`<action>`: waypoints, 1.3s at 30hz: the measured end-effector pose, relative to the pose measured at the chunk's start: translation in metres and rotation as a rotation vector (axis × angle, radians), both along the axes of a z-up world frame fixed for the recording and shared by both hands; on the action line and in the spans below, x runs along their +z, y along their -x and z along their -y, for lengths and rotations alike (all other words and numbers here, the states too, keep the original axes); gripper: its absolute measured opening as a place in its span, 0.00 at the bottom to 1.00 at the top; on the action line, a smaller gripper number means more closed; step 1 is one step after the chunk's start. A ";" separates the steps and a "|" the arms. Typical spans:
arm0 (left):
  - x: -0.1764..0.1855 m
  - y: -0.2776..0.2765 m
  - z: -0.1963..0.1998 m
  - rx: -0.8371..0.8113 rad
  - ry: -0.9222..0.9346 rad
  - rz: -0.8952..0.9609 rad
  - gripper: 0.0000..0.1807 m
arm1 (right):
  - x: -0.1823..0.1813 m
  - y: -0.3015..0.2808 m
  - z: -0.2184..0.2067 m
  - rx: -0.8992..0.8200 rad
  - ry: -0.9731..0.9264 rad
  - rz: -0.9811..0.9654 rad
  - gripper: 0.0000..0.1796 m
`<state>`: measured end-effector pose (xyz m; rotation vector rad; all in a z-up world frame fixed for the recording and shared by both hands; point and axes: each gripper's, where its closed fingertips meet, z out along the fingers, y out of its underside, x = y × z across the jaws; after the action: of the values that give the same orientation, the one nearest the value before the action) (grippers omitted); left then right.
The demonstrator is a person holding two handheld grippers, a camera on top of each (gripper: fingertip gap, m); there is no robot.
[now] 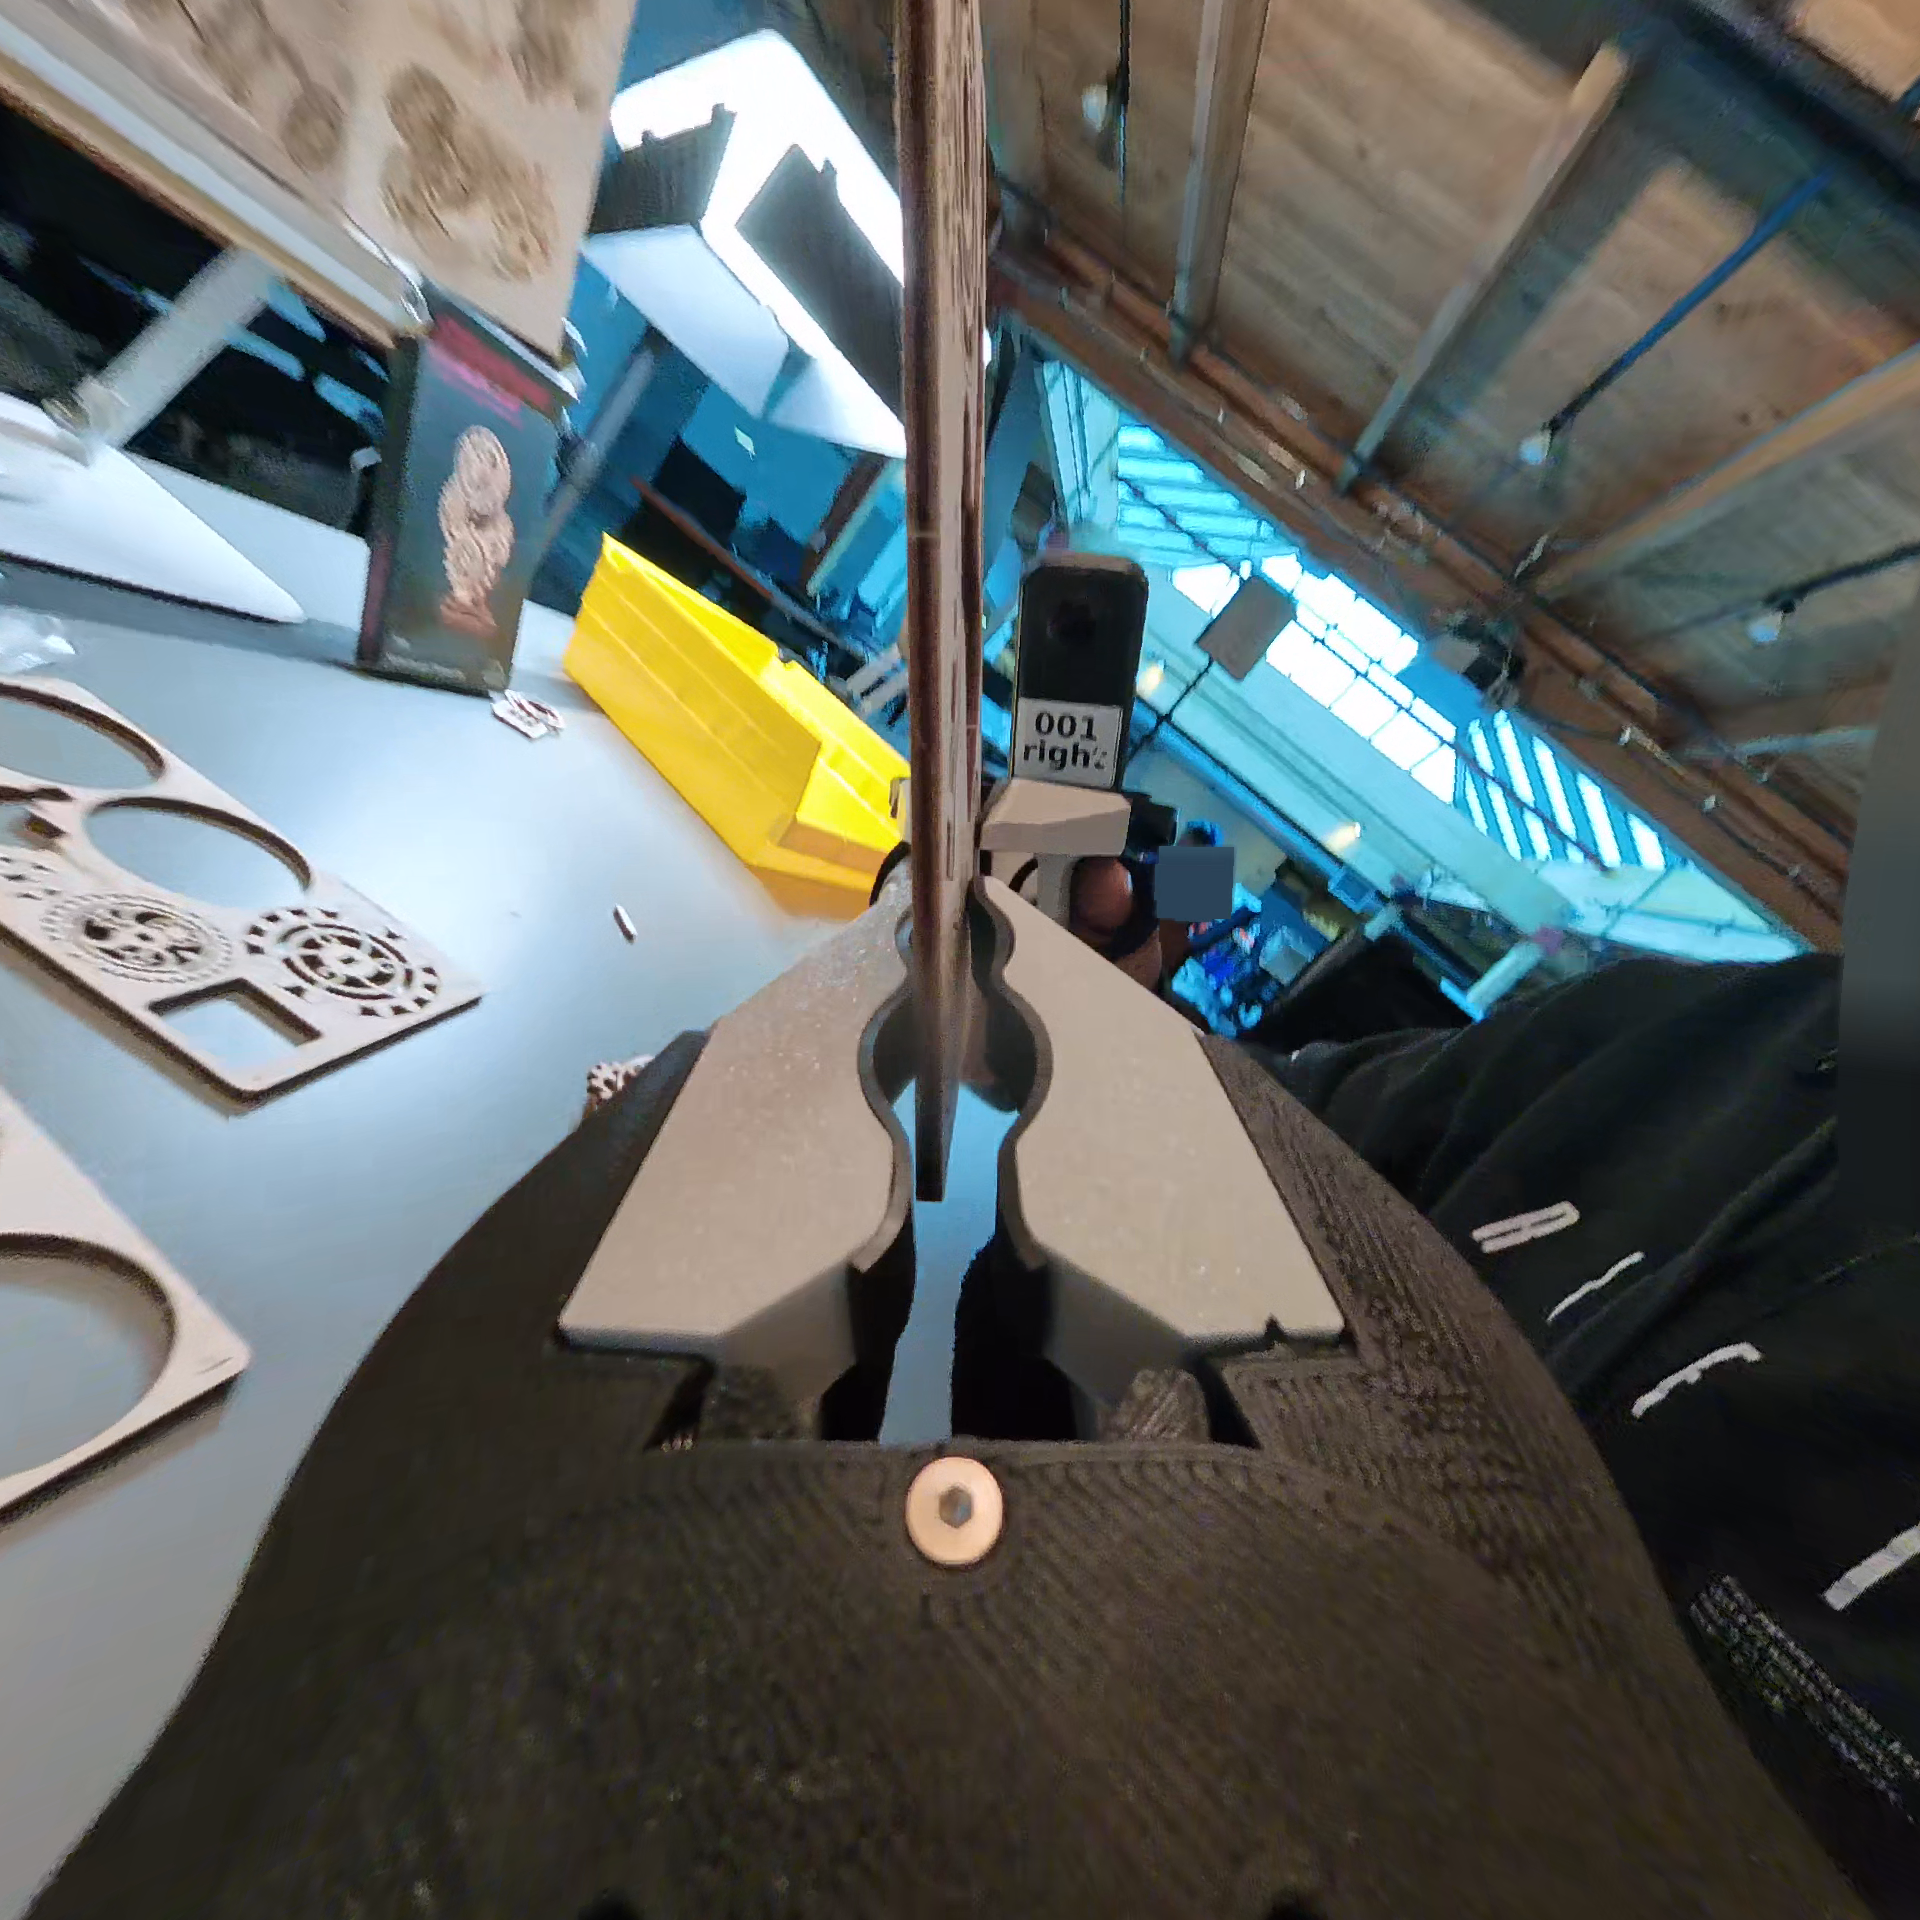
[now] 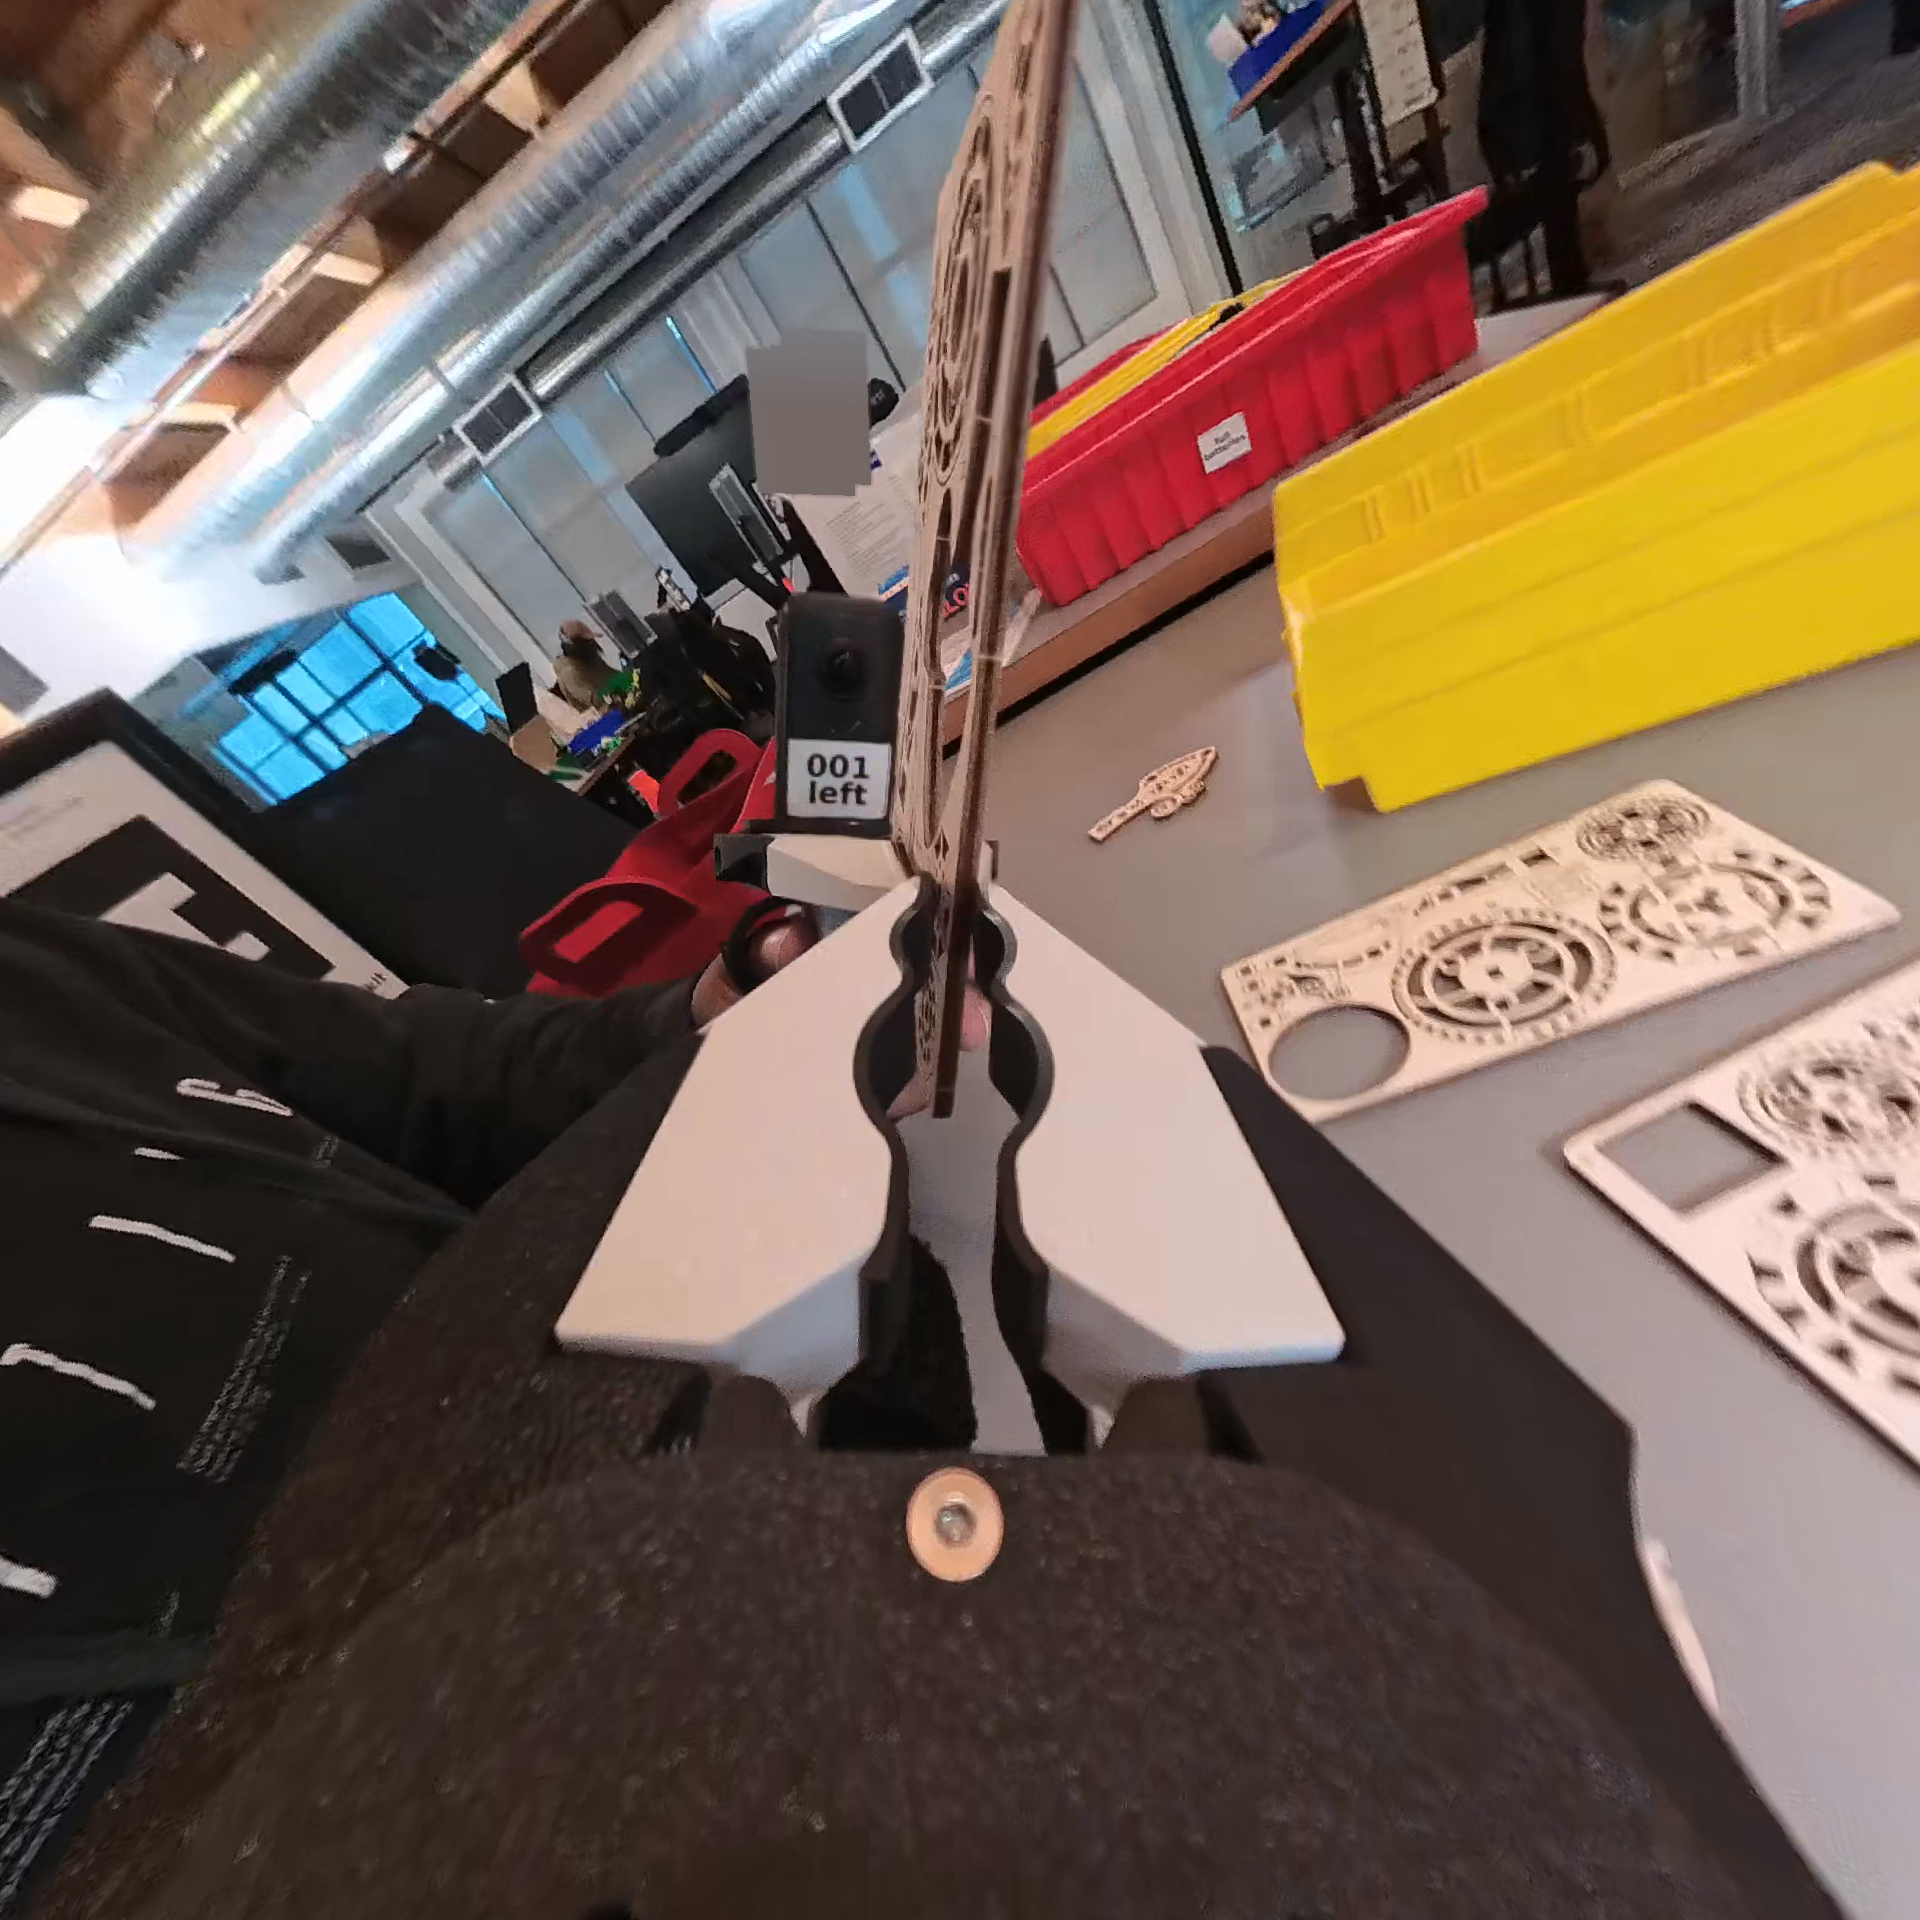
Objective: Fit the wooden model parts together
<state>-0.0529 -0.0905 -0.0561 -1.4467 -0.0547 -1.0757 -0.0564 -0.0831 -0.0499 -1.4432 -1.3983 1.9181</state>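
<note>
Wooden model parts are cut into a thin flat brown sheet (image 1: 943, 520) that stands on its edge, up in the air above the grey table (image 1: 436, 810). The left gripper (image 1: 945, 914) with grey fingers (image 1: 769, 1122) pinches one end of this sheet, and its tips press tight on the wood. The right gripper (image 2: 951, 904) with white fingers (image 2: 1122, 1143) pinches the other end of the same sheet (image 2: 987, 436), so the two tools face each other across it. On the table, on one side of the held sheet, lie more flat wooden sheets with round gear shapes and round holes (image 2: 1548, 935) (image 1: 208, 904). A long yellow plastic bin (image 2: 1600, 540) sits on the table past those sheets, and a red plastic bin (image 2: 1247, 416) sits farther back behind it. A small loose wooden piece (image 2: 1153, 795) lies on the table between the held sheet and the yellow bin. A tall dark box with a picture on it (image 1: 457, 520) stands on the table near the yellow bin (image 1: 727, 717). A black sleeve (image 2: 312, 1091) shows on the other side of the held sheet.
</note>
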 end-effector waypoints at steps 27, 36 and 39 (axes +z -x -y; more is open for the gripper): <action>-0.067 -0.078 -0.059 -0.213 0.179 -0.166 0.01 | -0.069 -0.069 -0.058 -0.104 0.099 0.113 0.03; -0.070 -0.088 -0.051 -0.237 0.205 -0.140 0.02 | -0.076 -0.075 -0.055 -0.175 0.084 0.171 0.01; -0.066 -0.094 -0.047 -0.255 0.198 -0.150 0.01 | -0.072 -0.083 -0.051 -0.217 0.062 0.154 0.01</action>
<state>0.0414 -0.0436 -0.1218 -1.7437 0.1378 -1.1889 0.0261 -0.0320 -0.1219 -1.7277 -1.1977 1.7605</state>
